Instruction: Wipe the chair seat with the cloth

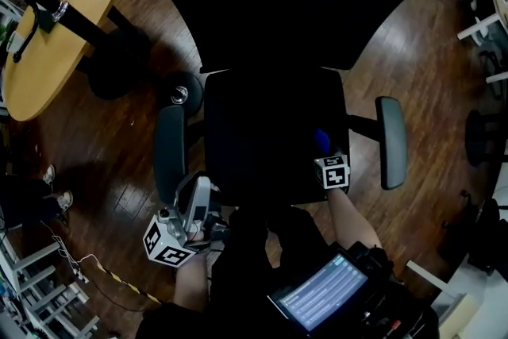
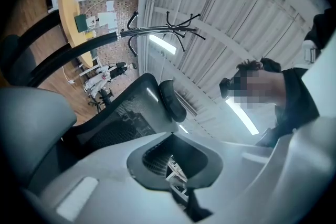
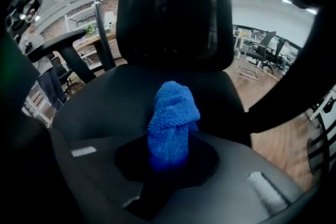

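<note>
The chair seat point(image 1: 270, 131) is dark and fills the middle of the head view, with the backrest point(image 3: 173, 13) at 12 o'clock. At about 7 o'clock from the seat, outside it and near the front end of the left armrest point(image 1: 169, 155), your left gripper point(image 1: 194, 201) points upward. Its own view shows the jaws meeting with nothing between them, so I judge it has no part in this step.

Your right gripper point(image 1: 327, 159) is clamped on the blue cloth point(image 1: 321, 140), a bunched roll at about 4 o'clock on the seat, near the right armrest point(image 1: 391, 141). I cannot tell if the cloth touches the seat.

To wipe well, lower the wrist so the side of the roll presses on the seat, not the jaw tips. Sweep from 3 o'clock toward 9 o'clock in overlapping lanes. Keep the grip firm, because fabric may drag the cloth out.
</note>
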